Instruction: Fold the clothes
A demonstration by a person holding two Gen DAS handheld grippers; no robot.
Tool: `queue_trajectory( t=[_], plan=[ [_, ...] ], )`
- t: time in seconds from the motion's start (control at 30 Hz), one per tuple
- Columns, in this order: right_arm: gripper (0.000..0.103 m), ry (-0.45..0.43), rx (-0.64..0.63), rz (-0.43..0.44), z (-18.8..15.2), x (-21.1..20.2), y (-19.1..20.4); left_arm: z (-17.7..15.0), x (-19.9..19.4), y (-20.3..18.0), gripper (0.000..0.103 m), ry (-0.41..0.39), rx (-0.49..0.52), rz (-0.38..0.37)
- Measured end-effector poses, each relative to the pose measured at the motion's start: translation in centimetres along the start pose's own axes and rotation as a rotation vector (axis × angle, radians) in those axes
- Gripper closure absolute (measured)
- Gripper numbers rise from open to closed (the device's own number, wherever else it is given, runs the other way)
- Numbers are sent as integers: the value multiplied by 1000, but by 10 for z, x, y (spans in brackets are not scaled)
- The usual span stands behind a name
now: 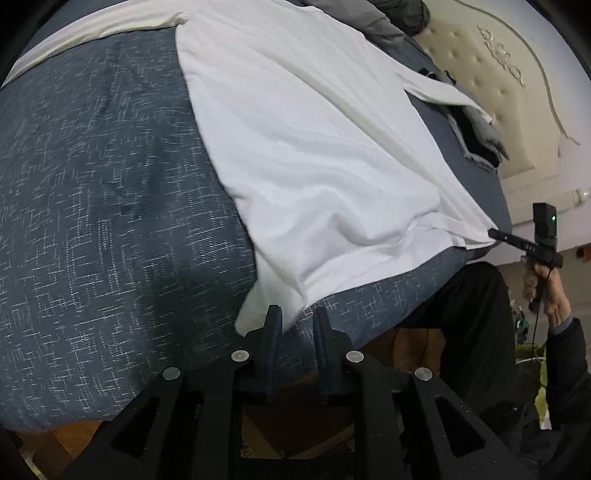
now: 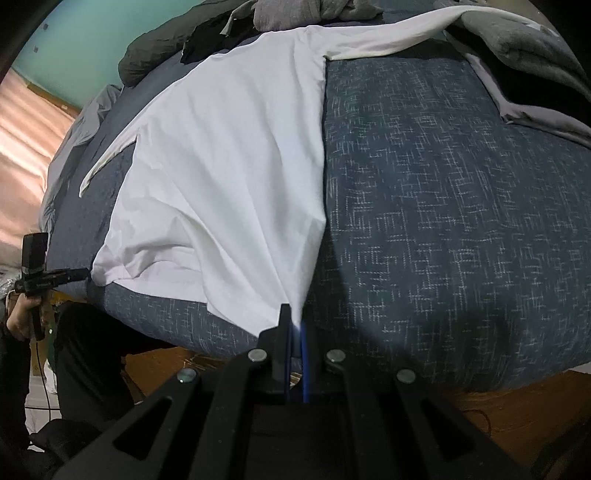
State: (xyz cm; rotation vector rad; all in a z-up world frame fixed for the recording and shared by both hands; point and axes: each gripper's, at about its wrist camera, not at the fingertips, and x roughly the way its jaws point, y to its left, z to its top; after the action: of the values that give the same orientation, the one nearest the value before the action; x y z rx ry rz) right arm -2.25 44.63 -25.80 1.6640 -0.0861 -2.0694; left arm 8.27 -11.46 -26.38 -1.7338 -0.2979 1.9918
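**One hem corner freed, the other still pinched**

While the white shirt (image 1: 314, 155) lies spread flat across the blue bedspread (image 1: 110, 192), its hem runs along the near edge of the bed and its sleeves reach toward the far side. The left gripper (image 1: 295, 317) stands narrowly parted at the hem's left corner, with one finger against the cloth and nothing pressed between the pads. The right gripper (image 2: 293, 321) is clamped on the hem's other corner, and the fabric fans up out of its blue-lined jaws in taut creases.

The main risk, as I judge it, is uneven tension. With only one corner held, a pull from the right would drag the shirt askew and skew any fold line. The freed corner sits close to the bed's near edge and could slip over it.

The shirt looks like thin, soft knit, limp and quick to wrinkle. The bedspread is a coarser weave, flecked with pale cross-hatching, and probably grips the cloth somewhat. A heap of grey garments (image 2: 295, 14) lies at the far edge, beside a tufted cream headboard (image 1: 491, 77).
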Motion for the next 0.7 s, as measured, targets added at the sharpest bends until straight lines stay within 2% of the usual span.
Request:
queue_trajectory(
  t=[0.23, 0.43, 0.5, 0.57, 0.7],
  plan=[
    [100, -2, 7, 8, 1, 0, 1, 1, 15, -2, 84, 24, 13, 75],
    [100, -4, 7, 18, 0, 0, 2, 1, 14, -5, 84, 14, 36, 156],
    [100, -3, 8, 20, -1, 0, 2, 1, 13, -10, 80, 13, 62, 184],
    [100, -1, 9, 22, -1, 1, 2, 2, 17, -11, 71, 23, 71, 192],
    [100, -1, 15, 27, -1, 3, 2, 5, 26, -11, 71, 37, 87, 225]
  ],
)
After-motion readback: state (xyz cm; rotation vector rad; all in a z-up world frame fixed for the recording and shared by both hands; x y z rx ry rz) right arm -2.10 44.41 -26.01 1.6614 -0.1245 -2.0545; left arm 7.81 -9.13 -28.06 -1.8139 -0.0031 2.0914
